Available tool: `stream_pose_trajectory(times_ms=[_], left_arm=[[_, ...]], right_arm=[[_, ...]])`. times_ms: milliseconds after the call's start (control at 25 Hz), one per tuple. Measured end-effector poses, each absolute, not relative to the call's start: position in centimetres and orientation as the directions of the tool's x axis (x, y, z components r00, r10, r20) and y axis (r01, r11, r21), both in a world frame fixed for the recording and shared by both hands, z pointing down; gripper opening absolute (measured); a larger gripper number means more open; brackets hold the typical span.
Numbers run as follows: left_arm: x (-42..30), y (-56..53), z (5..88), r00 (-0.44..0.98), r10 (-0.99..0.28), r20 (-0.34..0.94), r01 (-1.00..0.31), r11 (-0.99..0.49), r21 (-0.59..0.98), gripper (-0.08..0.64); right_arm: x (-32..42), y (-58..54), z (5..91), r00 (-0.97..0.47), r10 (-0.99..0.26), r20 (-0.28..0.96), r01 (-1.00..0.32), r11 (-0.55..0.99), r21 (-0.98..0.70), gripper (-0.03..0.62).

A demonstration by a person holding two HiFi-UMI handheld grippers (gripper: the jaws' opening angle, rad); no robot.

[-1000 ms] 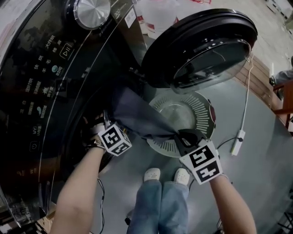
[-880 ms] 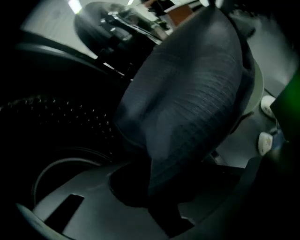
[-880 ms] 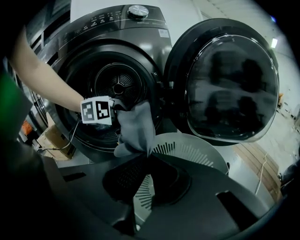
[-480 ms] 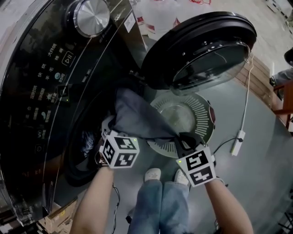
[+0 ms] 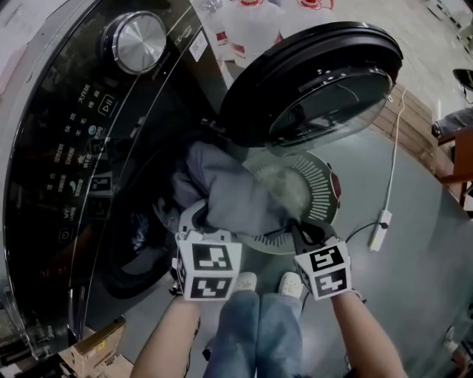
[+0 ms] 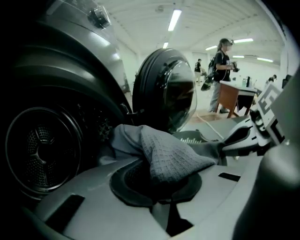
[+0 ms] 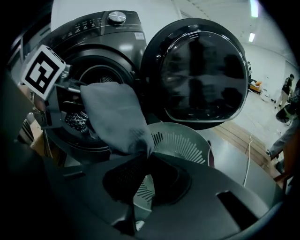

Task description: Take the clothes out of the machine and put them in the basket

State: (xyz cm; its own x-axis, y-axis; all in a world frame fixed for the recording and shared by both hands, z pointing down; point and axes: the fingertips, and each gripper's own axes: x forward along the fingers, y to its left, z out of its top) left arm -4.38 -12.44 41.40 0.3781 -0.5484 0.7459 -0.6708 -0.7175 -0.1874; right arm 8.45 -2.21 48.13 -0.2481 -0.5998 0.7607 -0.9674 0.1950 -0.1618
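Location type: a large open test hall or workshop-style lab, not a domestic laundry room.

Reference item: the front-loading washing machine. It stands free on a bare grey floor.

- Above and beyond the machine, a high white ceiling carries rows of strip lights.
- Beyond the machine's open door, a person stands at a wooden desk. More persons are visible farther back.
- On the floor at the machine's door side lie a power strip and its cable, next to wooden planking.
- Behind the machine stand large plastic jugs.
- At the machine's base, on the side away from the door, sits a cardboard box.
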Motion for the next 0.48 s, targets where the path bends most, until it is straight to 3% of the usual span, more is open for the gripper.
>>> stream_pose_trajectory(times_ms=[480], left_arm=[[6.3,-8.4,36.7,0.681,-0.38,0.626,-0.561,-0.82,0.113,0.043]], right_arm=[[19.1,-0.4,46.8,-0.014,-0.627,0.779,-0.998,-0.042,-0.052,0.018]])
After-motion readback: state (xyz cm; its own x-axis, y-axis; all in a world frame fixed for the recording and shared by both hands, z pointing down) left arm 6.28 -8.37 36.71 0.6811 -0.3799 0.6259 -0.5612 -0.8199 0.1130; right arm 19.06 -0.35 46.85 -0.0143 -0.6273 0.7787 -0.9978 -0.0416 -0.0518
